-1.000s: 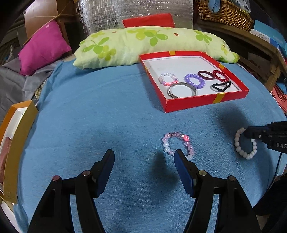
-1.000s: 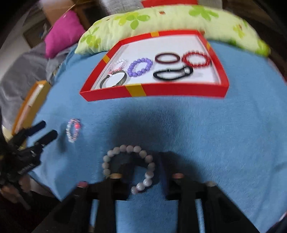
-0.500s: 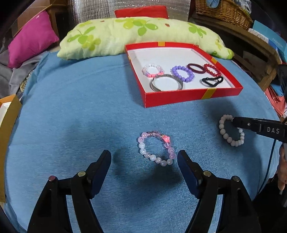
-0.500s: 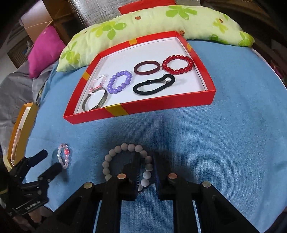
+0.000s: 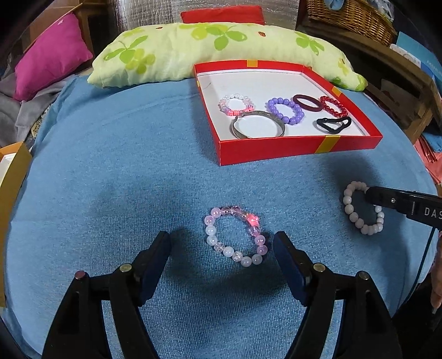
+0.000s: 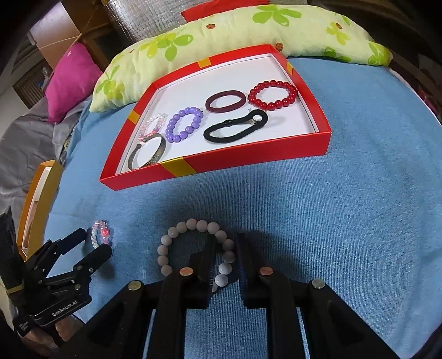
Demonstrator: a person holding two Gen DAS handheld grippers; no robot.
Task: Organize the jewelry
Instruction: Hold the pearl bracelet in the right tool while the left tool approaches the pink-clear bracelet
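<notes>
A pink and clear bead bracelet (image 5: 211,229) lies flat on the blue cloth. My left gripper (image 5: 221,240) is open, one finger on each side of it, touching nothing. To the right lies a white bead bracelet (image 5: 349,210). In the right wrist view, the right side of the white bracelet (image 6: 193,223) sits between the narrow jaws of my right gripper (image 6: 225,240). Those jaws are opening, with a small gap beside the beads. A red box (image 6: 221,163) farther back holds several bracelets and hair ties. My left gripper (image 6: 94,243) and the pink bracelet (image 6: 100,233) show at lower left.
A green-leaf pillow (image 5: 221,47) lies behind the red box (image 5: 276,150), with a magenta cushion (image 5: 49,55) at far left. An orange-edged box (image 6: 38,198) stands at the cloth's left edge. A wicker basket (image 5: 350,19) sits on furniture at back right.
My left gripper has moved forward and right, so the pink bracelet now lies between its fingers, which stand a little wider. My right gripper has rolled, staying at the white bracelet.
</notes>
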